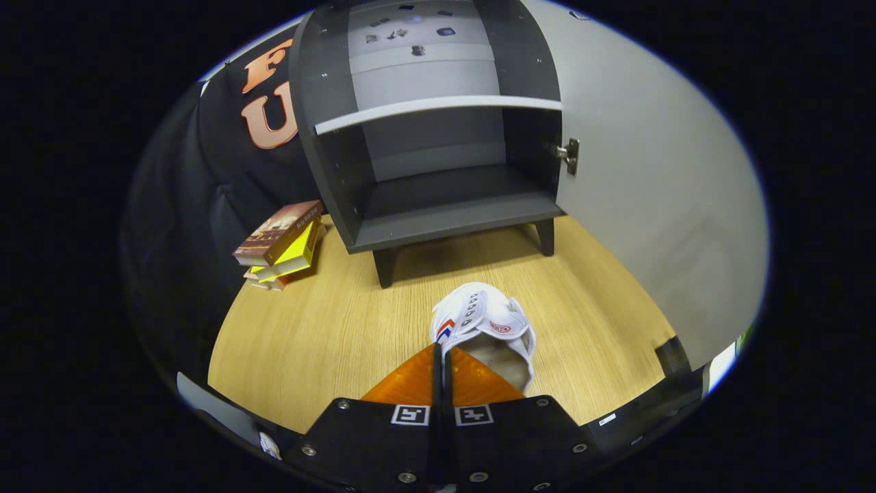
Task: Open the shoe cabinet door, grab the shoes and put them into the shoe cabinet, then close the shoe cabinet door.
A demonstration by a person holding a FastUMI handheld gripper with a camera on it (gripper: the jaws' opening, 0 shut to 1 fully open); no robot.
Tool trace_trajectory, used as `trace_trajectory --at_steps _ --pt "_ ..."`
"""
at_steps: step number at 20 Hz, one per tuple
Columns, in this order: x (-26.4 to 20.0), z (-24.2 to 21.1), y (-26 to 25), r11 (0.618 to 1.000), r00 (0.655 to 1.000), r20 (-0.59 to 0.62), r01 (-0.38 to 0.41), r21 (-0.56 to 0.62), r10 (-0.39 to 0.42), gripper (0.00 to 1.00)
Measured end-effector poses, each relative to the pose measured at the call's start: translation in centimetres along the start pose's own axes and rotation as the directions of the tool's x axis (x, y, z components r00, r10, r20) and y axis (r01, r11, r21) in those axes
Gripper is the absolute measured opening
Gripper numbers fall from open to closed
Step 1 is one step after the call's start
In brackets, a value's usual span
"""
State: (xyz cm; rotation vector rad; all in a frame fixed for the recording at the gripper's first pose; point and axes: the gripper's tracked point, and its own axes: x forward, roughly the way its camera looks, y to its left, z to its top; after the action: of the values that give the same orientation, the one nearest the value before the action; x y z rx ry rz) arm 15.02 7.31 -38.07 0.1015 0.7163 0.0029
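Observation:
The dark grey shoe cabinet (438, 205) stands open on the wooden floor beyond my fingers. Its light door (650, 178) is swung out to the right on a metal hinge (569, 155). Inside, a light shelf (438, 108) spans the upper part, and the bottom compartment below it holds nothing. A white shoe (487, 320) with red and blue marks sits right at my fingertips, toe pointing toward the cabinet. My gripper (438, 350) is shut, its two fingers pressed together on the left rim of the shoe's opening.
A stack of books (282, 243) lies on the floor left of the cabinet, against the black cloth wall. The cabinet stands on short legs (384, 268). Bare wooden floor (328, 329) stretches between the shoe and the cabinet.

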Motion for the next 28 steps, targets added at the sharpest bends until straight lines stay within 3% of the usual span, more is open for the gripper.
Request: trace_trajectory --at_steps 6,14,22,28 --pt "-4.9 9.4 1.1 0.999 0.983 0.185 0.004 -0.033 0.002 0.00" --pt "-9.7 22.4 2.7 0.993 0.909 0.415 0.004 -0.116 0.045 0.00" --pt "-6.3 31.1 4.0 0.977 0.879 0.460 -0.027 -0.213 0.125 0.00" --pt "0.1 34.8 4.2 0.966 0.889 0.428 -0.056 -0.254 0.164 0.00"
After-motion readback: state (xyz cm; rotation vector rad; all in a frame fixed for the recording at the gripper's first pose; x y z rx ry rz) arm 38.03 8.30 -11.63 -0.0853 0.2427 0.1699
